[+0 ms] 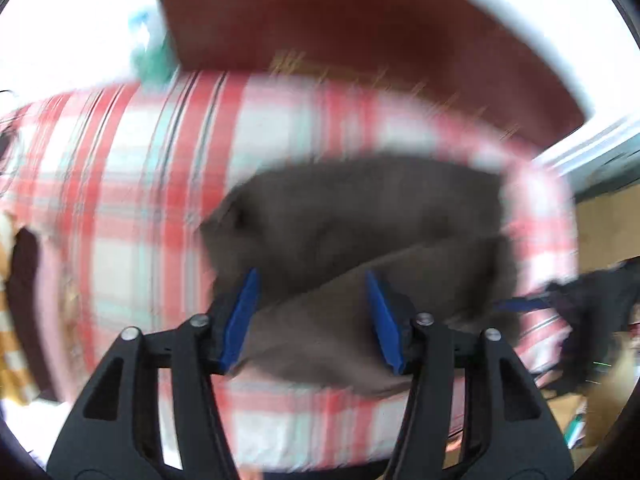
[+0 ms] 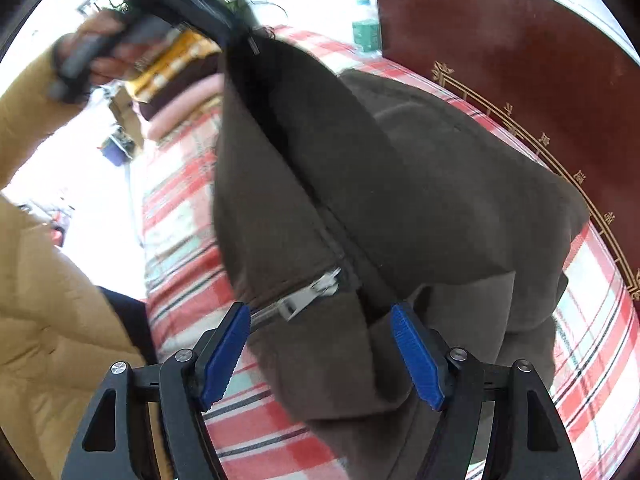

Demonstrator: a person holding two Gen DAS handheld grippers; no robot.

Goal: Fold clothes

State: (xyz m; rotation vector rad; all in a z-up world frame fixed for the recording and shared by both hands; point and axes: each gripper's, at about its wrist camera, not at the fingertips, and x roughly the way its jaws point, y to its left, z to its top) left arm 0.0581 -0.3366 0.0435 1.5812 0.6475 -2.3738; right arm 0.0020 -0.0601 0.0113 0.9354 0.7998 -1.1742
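A dark brown zip-up garment point(image 2: 400, 184) lies on a bed with a red and white plaid sheet point(image 2: 180, 240). In the right wrist view my right gripper point(image 2: 320, 320) is open, its blue pads point(image 2: 224, 356) either side of the garment's hem and silver zipper point(image 2: 308, 292). At the top left of that view my left gripper point(image 2: 224, 28) lifts one end of the garment. The left wrist view is blurred: my left gripper point(image 1: 312, 280) has its blue pads point(image 1: 240, 320) apart, with brown cloth point(image 1: 360, 232) lying between and beyond them. Whether they pinch it I cannot tell.
A dark red wooden headboard point(image 2: 520, 64) with gold trim stands behind the bed. A green-labelled bottle point(image 2: 366, 32) sits beside it. The person's tan padded jacket sleeve point(image 2: 52, 320) fills the left of the right wrist view. Dark clothes point(image 1: 592, 312) lie at the bed's right side.
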